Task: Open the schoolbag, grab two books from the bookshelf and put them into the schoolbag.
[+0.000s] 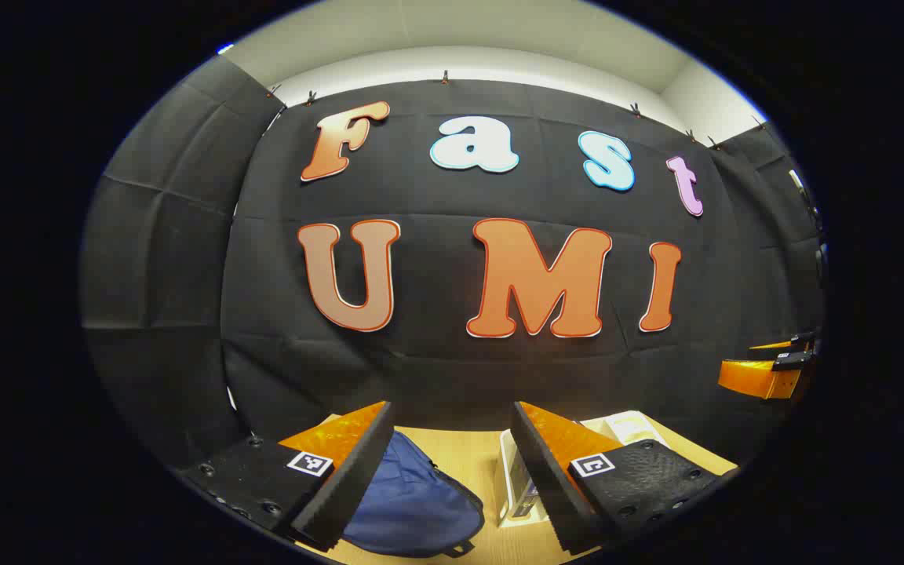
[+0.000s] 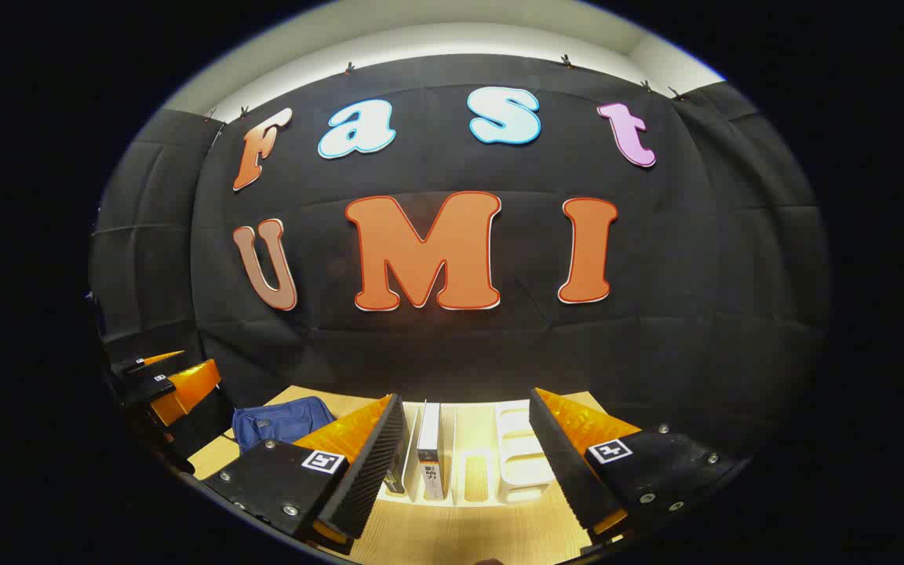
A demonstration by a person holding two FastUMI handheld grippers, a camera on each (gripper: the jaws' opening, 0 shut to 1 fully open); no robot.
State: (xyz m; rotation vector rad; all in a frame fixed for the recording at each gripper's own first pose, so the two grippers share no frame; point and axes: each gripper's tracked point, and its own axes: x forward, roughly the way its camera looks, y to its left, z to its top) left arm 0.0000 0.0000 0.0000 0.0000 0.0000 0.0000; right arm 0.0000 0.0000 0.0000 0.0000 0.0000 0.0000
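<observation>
Left claw (image 1: 452,463) open above schoolbag (image 1: 413,502); right claw (image 2: 464,463) open before books (image 2: 429,451).

From my left gripper view, the schoolbag (image 1: 413,502) lies on the table (image 1: 475,455), low between my left gripper (image 1: 452,479) fingers and toward the left one. The bookshelf (image 1: 519,486) stands just right of the bag, partly behind my right-hand finger. The right gripper (image 1: 770,369) hangs far right, above table level.

From my right gripper view, the bookshelf (image 2: 519,455) sits on the table (image 2: 468,534) straight ahead between my right gripper (image 2: 468,471) fingers. Two books (image 2: 428,447) stand upright in its left slots, side by side. The schoolbag (image 2: 279,420) lies left of the shelf, apart from it. The left gripper (image 2: 162,377) is at far left, nearer me than the bag. Booth wall behind everything.
</observation>
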